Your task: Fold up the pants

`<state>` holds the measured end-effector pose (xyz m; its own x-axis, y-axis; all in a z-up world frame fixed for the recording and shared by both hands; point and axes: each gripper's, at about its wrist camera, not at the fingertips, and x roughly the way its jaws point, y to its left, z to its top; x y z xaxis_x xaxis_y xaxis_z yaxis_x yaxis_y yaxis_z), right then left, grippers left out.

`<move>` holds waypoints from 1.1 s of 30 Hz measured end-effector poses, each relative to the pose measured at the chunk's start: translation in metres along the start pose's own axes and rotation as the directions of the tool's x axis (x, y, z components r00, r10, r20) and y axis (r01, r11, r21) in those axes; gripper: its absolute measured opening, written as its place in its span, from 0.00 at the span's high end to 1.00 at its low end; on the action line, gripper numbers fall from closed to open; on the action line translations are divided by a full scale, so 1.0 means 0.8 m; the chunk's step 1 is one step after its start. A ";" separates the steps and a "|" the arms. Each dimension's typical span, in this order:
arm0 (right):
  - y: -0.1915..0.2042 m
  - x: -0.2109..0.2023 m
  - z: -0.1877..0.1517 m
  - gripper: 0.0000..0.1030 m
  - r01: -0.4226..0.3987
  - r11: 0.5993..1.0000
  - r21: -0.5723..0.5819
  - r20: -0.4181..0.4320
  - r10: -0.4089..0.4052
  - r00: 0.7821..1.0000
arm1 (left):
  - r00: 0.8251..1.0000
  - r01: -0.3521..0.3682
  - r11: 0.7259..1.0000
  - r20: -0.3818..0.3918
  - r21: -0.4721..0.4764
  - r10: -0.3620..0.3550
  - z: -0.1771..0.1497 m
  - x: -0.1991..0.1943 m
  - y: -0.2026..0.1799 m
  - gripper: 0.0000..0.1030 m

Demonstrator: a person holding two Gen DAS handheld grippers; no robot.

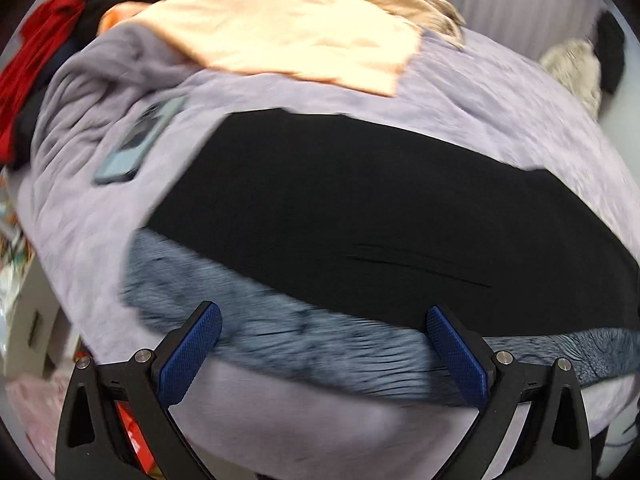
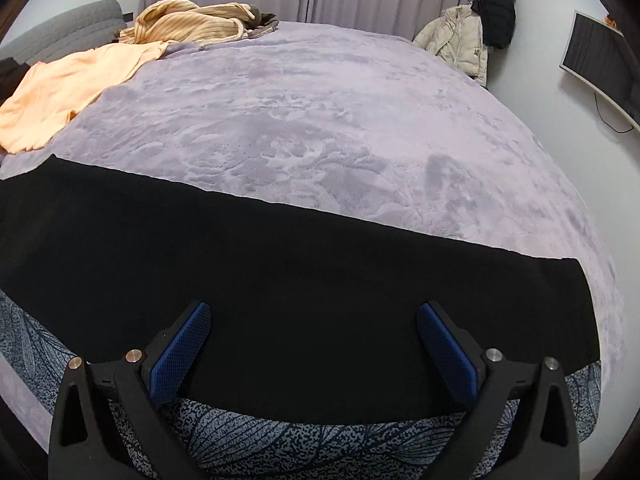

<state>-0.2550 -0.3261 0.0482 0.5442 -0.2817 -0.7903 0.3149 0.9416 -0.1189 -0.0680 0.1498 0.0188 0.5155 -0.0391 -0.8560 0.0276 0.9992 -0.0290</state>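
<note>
The black pants (image 1: 340, 208) lie flat on the lilac bed cover, running left to right; they also fill the lower half of the right wrist view (image 2: 280, 264). A blue-grey leaf-patterned cloth (image 1: 280, 344) lies under their near edge and shows in the right wrist view too (image 2: 320, 452). My left gripper (image 1: 324, 332) is open and empty, hovering over the near edge of the pants and the patterned cloth. My right gripper (image 2: 314, 328) is open and empty, low over the near part of the pants.
A phone (image 1: 136, 144) lies on the lilac cover (image 2: 320, 120) left of the pants. A peach garment (image 1: 288, 36) and a beige knit (image 2: 188, 16) lie at the far side. Red and dark clothes (image 1: 36, 64) are piled far left. Jackets (image 2: 464, 40) and a monitor (image 2: 604, 64) are at the right wall.
</note>
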 end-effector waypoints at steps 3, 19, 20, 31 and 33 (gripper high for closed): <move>0.019 -0.011 0.009 0.01 0.066 0.997 -0.044 0.005 -0.066 0.998 | 0.999 -0.053 0.991 -0.013 -0.121 0.052 0.014 -0.006 0.042 0.00; 0.415 0.029 0.137 0.01 -0.197 0.873 -0.445 -0.071 0.185 0.980 | 0.987 -0.147 0.989 -0.064 0.036 0.149 0.153 0.095 -0.036 0.00; 0.417 0.043 0.141 0.01 -0.200 0.878 -0.436 -0.079 0.183 0.980 | 0.986 -0.155 0.988 -0.064 0.015 0.156 0.152 0.094 -0.025 0.00; 0.444 0.031 0.161 0.01 -0.273 0.888 -0.369 -0.094 0.256 0.962 | 0.978 -0.206 0.978 -0.006 0.034 0.206 0.143 0.061 -0.044 0.00; 0.452 0.043 0.154 0.01 -0.214 0.885 -0.414 -0.100 0.189 0.977 | 0.952 -0.297 0.951 -0.050 0.091 0.302 0.139 0.083 -0.048 0.00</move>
<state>-0.0267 -0.0177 0.0523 0.5135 -0.0787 -0.8545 -0.1593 0.9697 -0.1850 0.0599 0.1078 0.0205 0.4559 0.2650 -0.8497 -0.0484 0.9606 0.2736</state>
